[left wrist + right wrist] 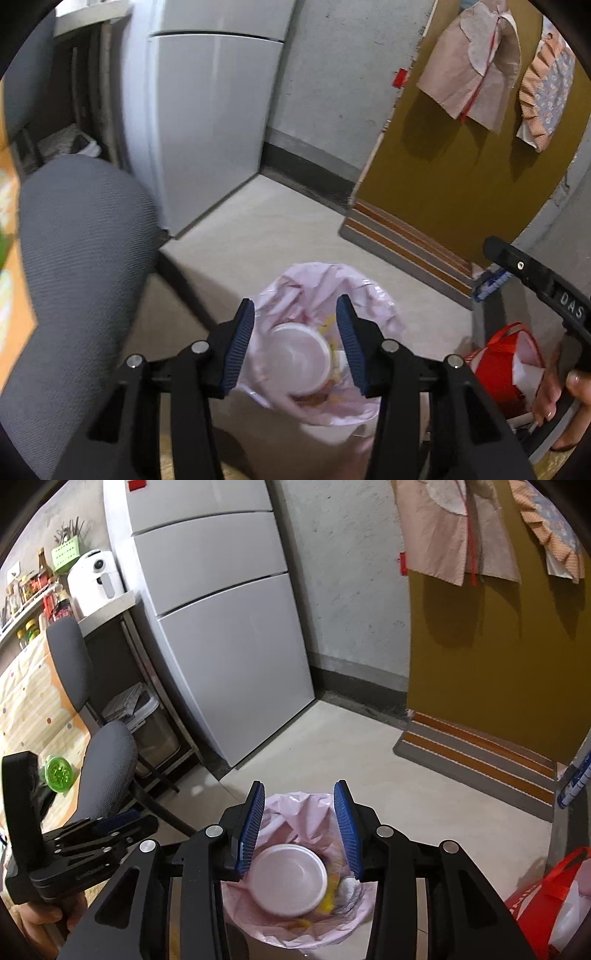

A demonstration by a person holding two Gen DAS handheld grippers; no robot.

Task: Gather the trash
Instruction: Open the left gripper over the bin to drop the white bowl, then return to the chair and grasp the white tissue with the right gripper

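A pale concrete floor (pixel 332 746) in a kitchen corner is seen, with a grey fridge (pixel 229 635) and an ochre door behind. The left gripper (pixel 295 341) is held with its blue pads parted and nothing pressed between them; the right gripper (pixel 299 827) is likewise held part-open and empty. Directly below and just ahead of both sets of fingers, a white foam bowl (pixel 290 878) is seen lying mouth-up on yellow scraps inside the pink-lined bin (pixel 354 912). Neither hand is clearly nearer. The bin's near rim is cut off by the gripper bodies, and the scraps under the bowl cannot be identified. A red bag (pixel 498 373) stands beside the bin.
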